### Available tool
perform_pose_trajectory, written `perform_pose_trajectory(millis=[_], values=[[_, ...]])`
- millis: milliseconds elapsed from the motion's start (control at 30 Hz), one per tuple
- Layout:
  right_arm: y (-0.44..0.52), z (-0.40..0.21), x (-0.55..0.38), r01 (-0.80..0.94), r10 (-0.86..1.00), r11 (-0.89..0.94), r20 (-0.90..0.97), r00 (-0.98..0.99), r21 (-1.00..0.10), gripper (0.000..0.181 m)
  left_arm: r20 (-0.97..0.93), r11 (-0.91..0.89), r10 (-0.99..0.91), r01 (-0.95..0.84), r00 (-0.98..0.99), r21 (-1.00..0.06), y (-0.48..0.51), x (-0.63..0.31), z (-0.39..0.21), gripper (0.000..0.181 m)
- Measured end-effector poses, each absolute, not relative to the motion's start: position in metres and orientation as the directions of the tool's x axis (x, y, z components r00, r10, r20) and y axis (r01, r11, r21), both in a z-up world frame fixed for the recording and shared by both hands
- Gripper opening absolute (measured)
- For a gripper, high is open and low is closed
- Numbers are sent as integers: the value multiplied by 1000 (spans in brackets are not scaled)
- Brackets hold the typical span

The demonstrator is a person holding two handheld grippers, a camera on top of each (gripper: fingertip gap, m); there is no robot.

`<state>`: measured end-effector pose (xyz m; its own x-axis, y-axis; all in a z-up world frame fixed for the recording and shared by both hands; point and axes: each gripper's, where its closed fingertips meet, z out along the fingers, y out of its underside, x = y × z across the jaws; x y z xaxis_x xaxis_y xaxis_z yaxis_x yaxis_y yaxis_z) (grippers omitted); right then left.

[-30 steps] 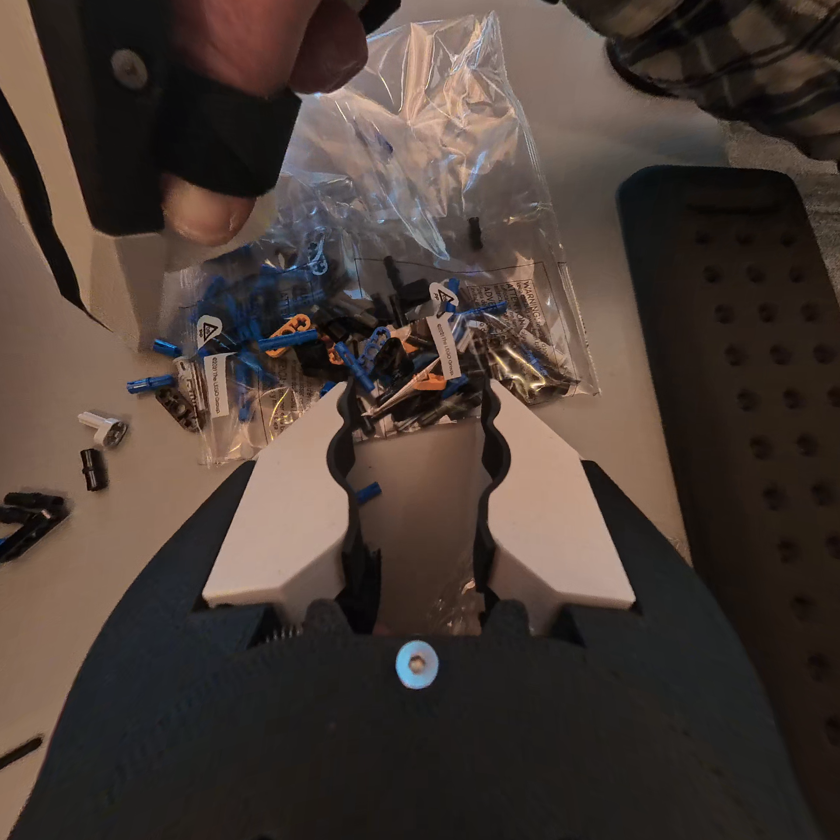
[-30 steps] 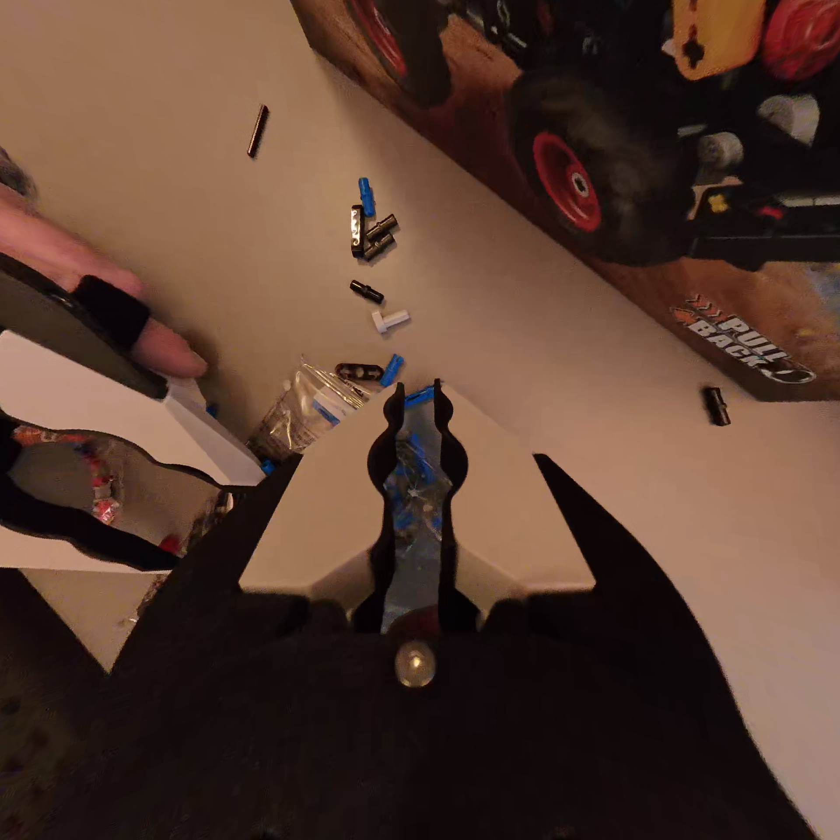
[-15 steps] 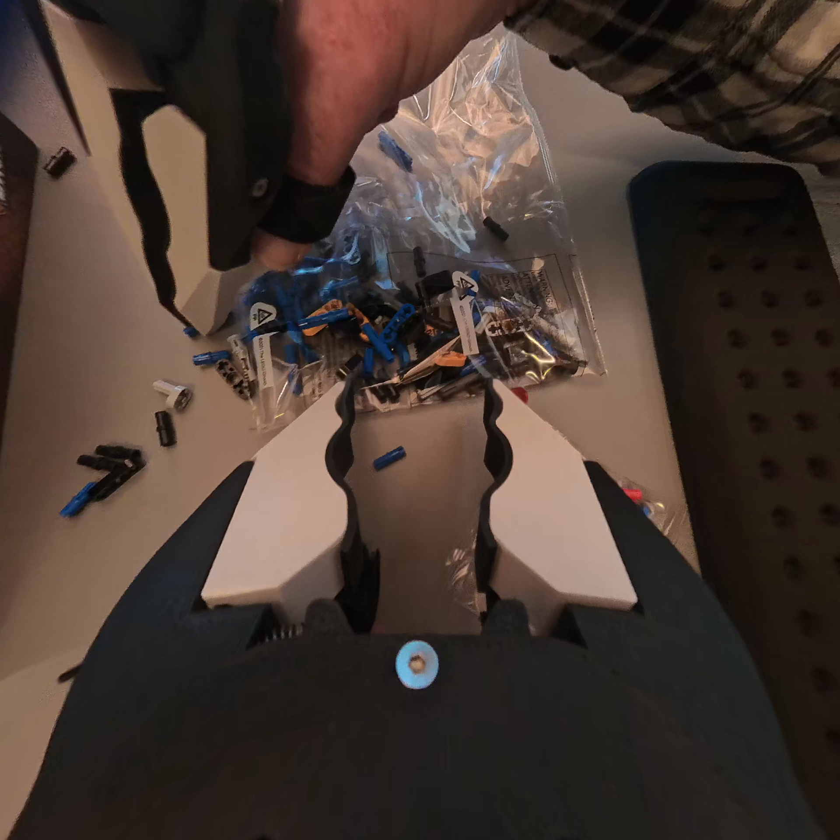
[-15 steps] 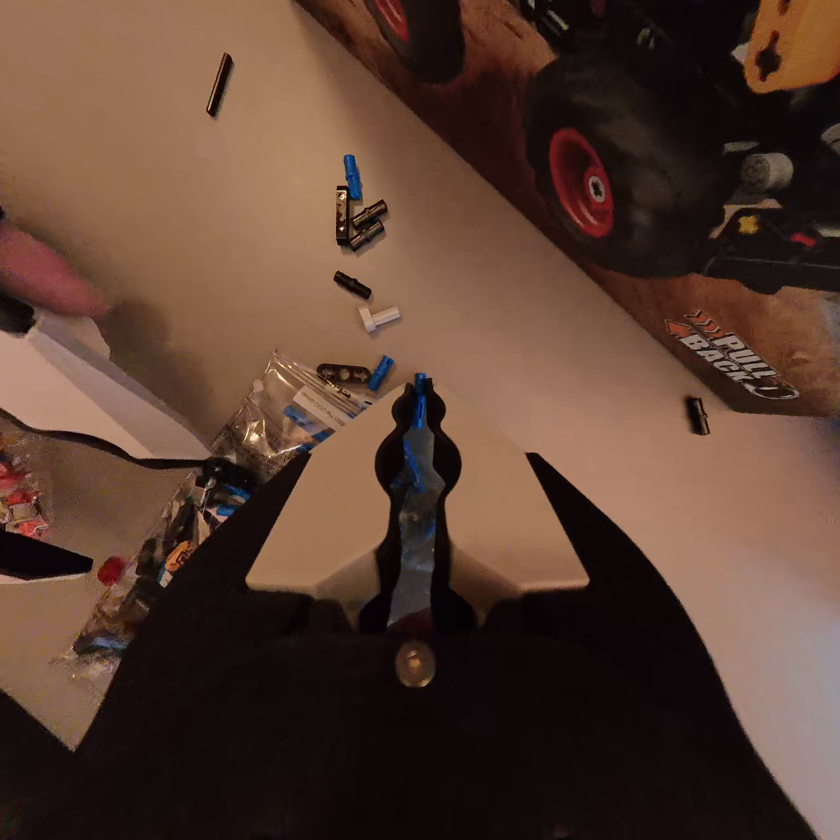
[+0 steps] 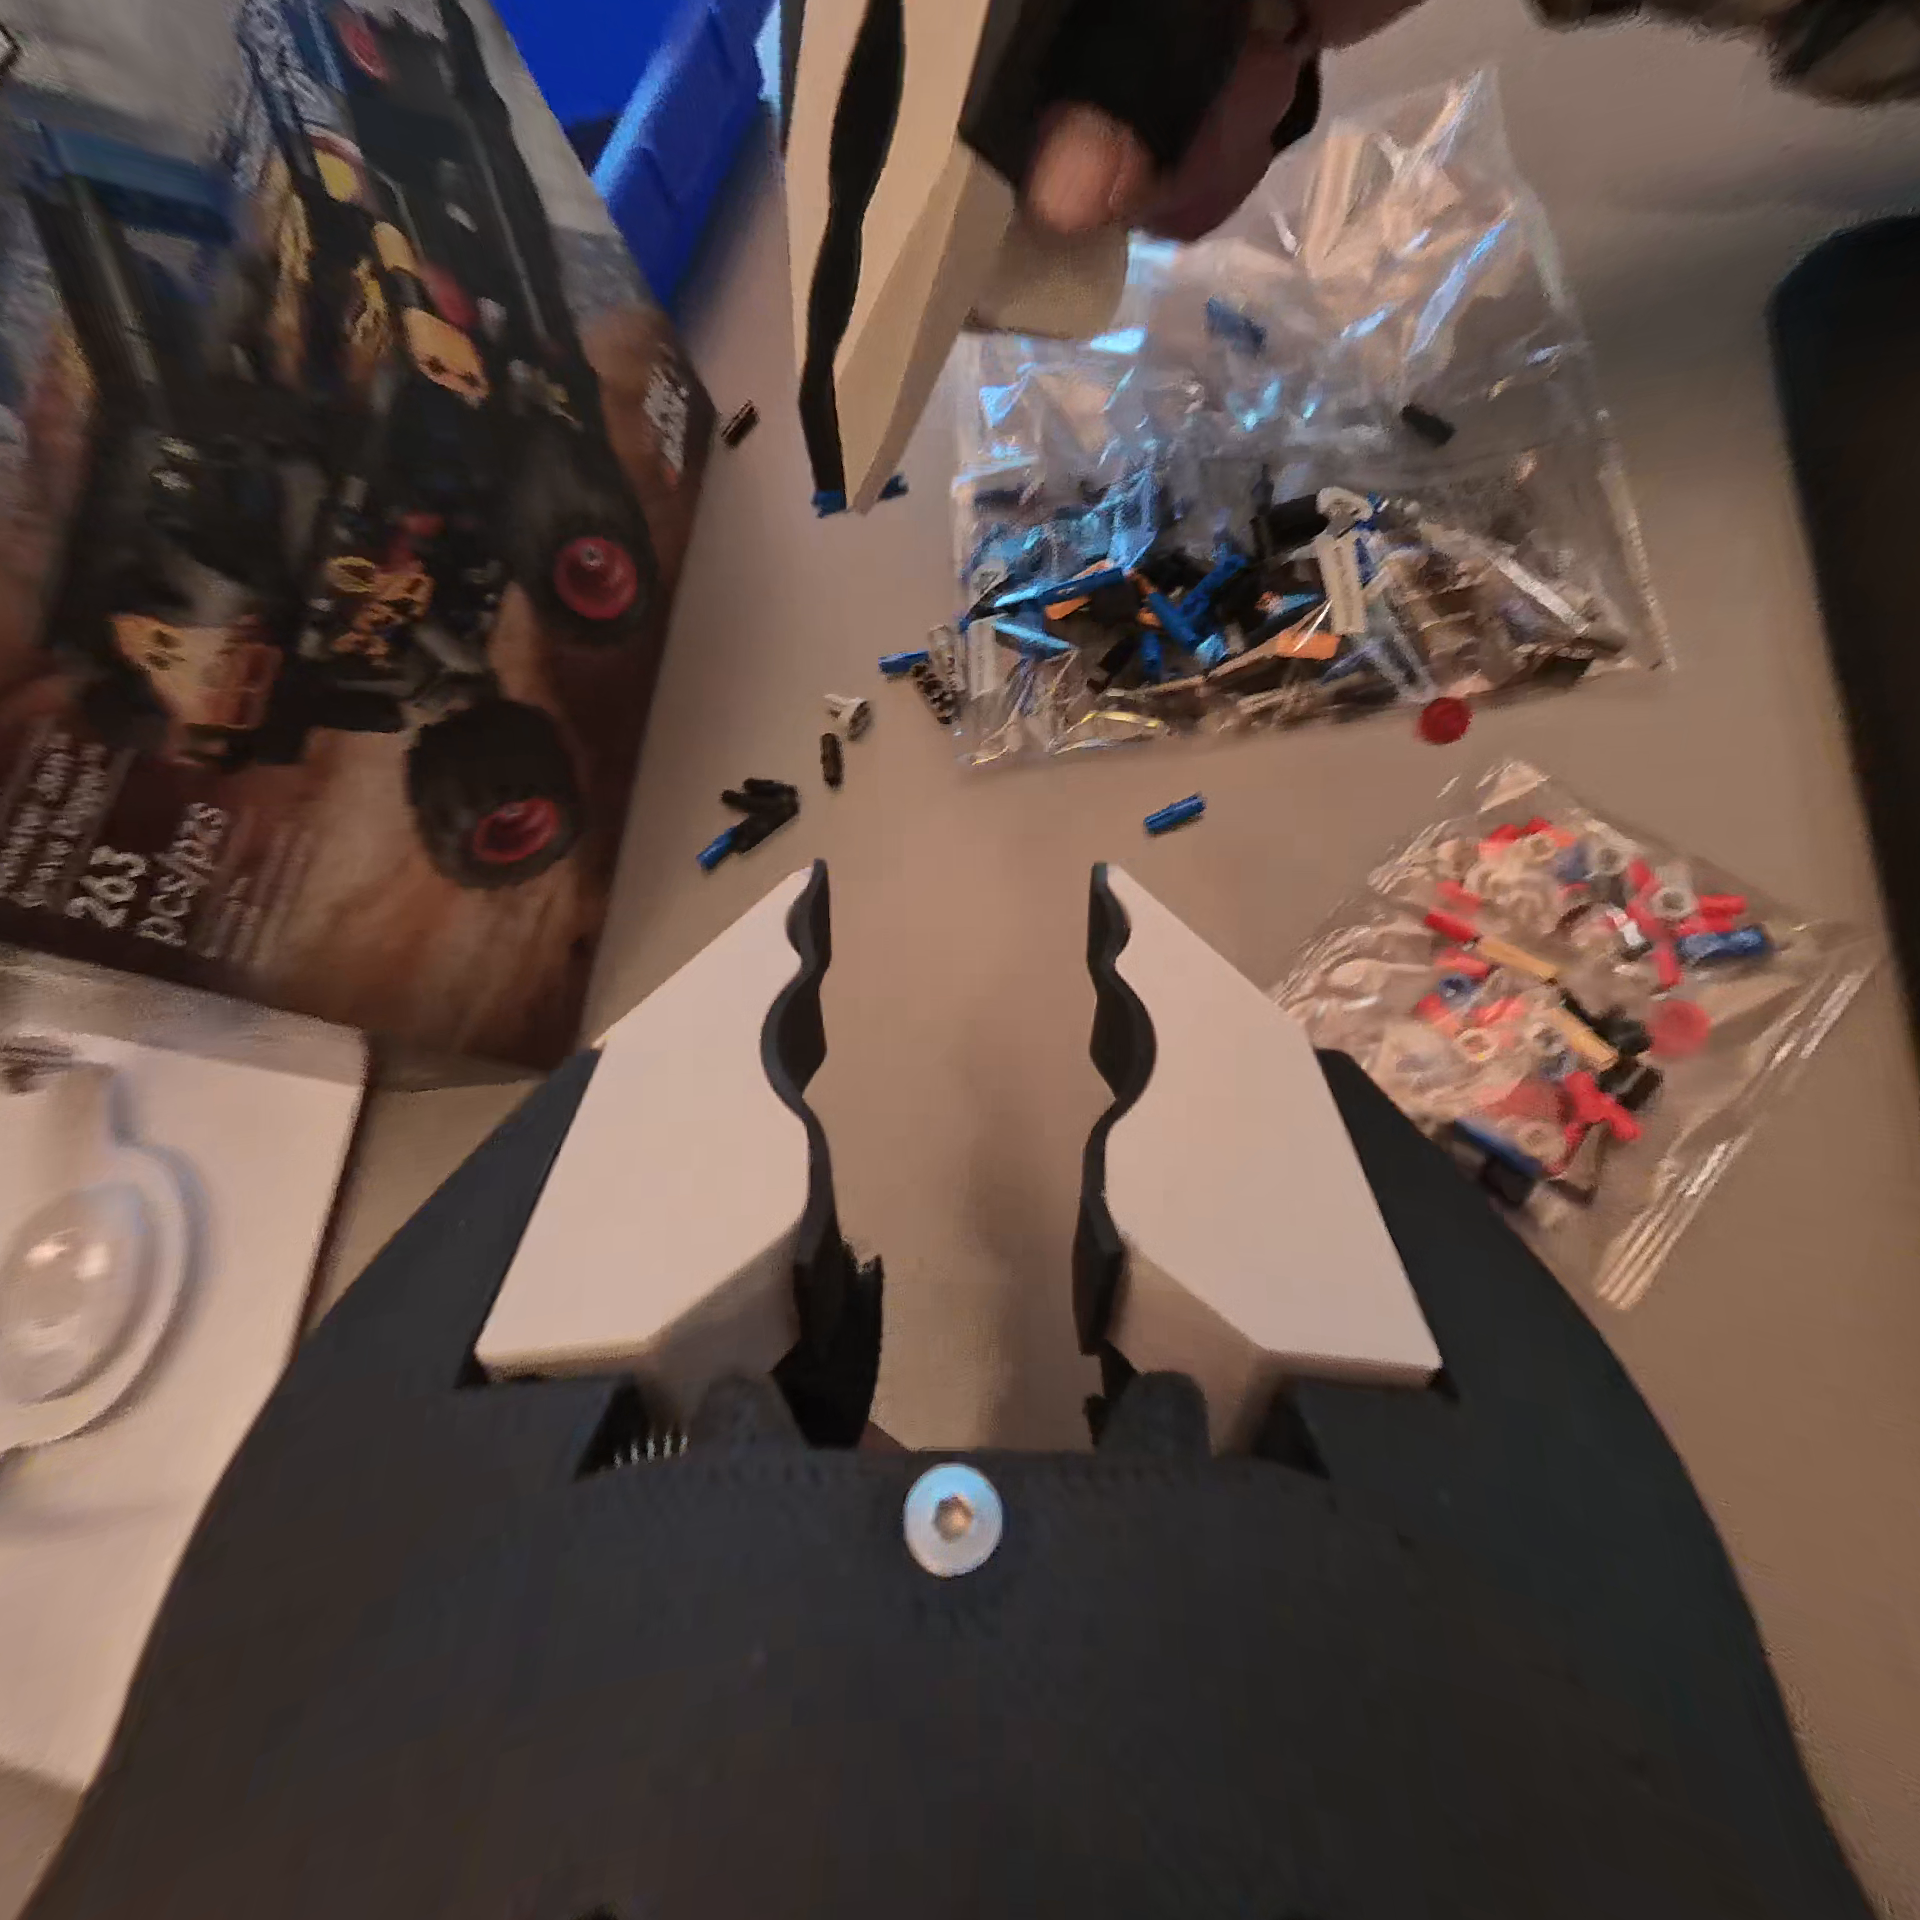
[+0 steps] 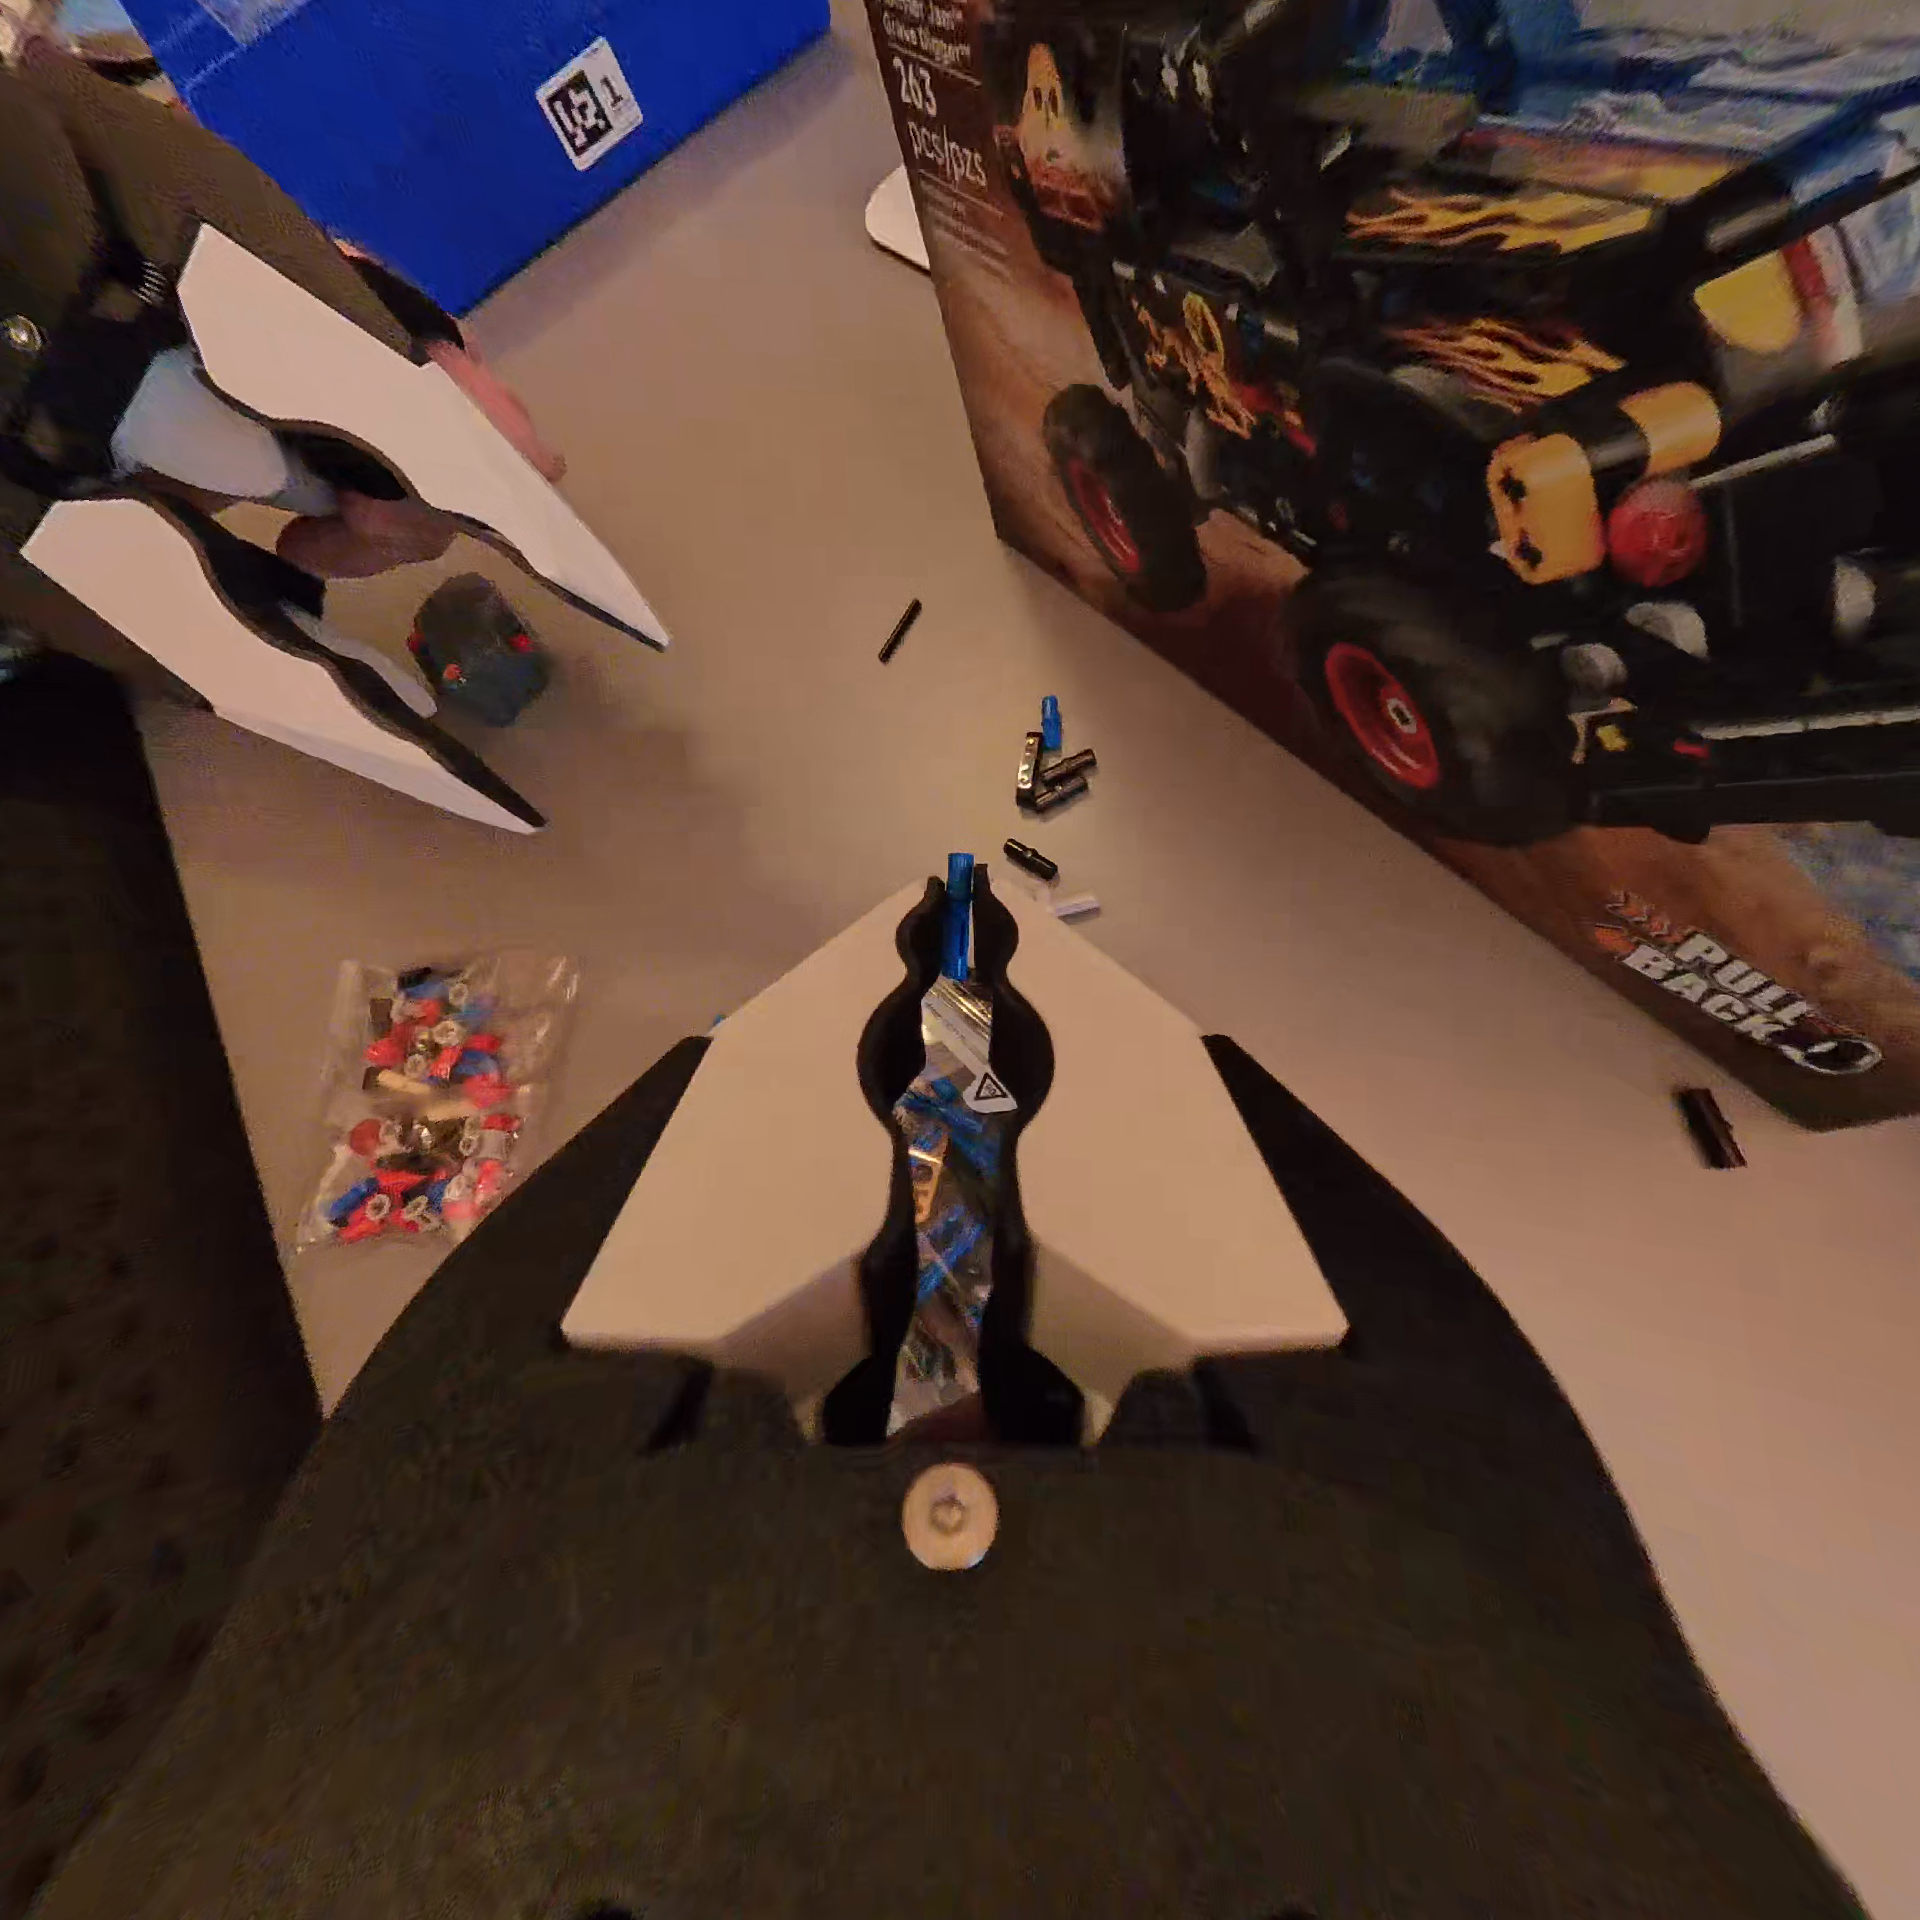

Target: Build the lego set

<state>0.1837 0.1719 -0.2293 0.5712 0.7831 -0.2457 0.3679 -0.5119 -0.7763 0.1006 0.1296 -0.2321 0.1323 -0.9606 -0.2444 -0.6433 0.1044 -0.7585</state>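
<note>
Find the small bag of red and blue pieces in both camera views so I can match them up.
Left wrist view: the small bag of red and blue pieces lies at the right, beside the open left gripper.
Right wrist view: it lies at lower left, left of the right gripper.
Shared landmark: the set box, left side in the left view, upper right in the right view.

Beige tabletop (image 5: 956,790), blue bin (image 6: 436,135) bearing a square black-and-white marker tag (image 6: 588,101), dark perforated mat (image 5: 1860,644) along one edge, white card with clear plastic blister (image 5: 114,1278) beside it
</note>
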Motion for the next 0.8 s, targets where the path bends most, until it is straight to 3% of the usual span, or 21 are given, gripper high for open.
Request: perform_pose_trajectory(millis=[233, 333, 433, 600, 800], values=[[151, -204, 169, 354, 823, -488, -286, 491, -798, 3, -378, 223, -915, -606, 140, -764, 137, 105, -217, 43], [145, -215, 172, 468, 829, -471, -194, 524, -748, 3, -437, 270, -893, -648, 108, -712, 139, 105, -223, 43], [139, -232, 193, 566, 817, -483, -111, 566, -669, 3, -398, 245, -912, -648, 99, -721, 140, 108, -228, 43], [117, -242, 227, 520, 770, -550, -156, 618, -654, 3, -341, 241, -940, -675, 16, -698, 140, 124, -236, 41], [94, -281, 272, 546, 710, -621, -109, 695, -562, 3, -330, 279, -941, -729, -78, -624, 139, 146, -254, 41]])
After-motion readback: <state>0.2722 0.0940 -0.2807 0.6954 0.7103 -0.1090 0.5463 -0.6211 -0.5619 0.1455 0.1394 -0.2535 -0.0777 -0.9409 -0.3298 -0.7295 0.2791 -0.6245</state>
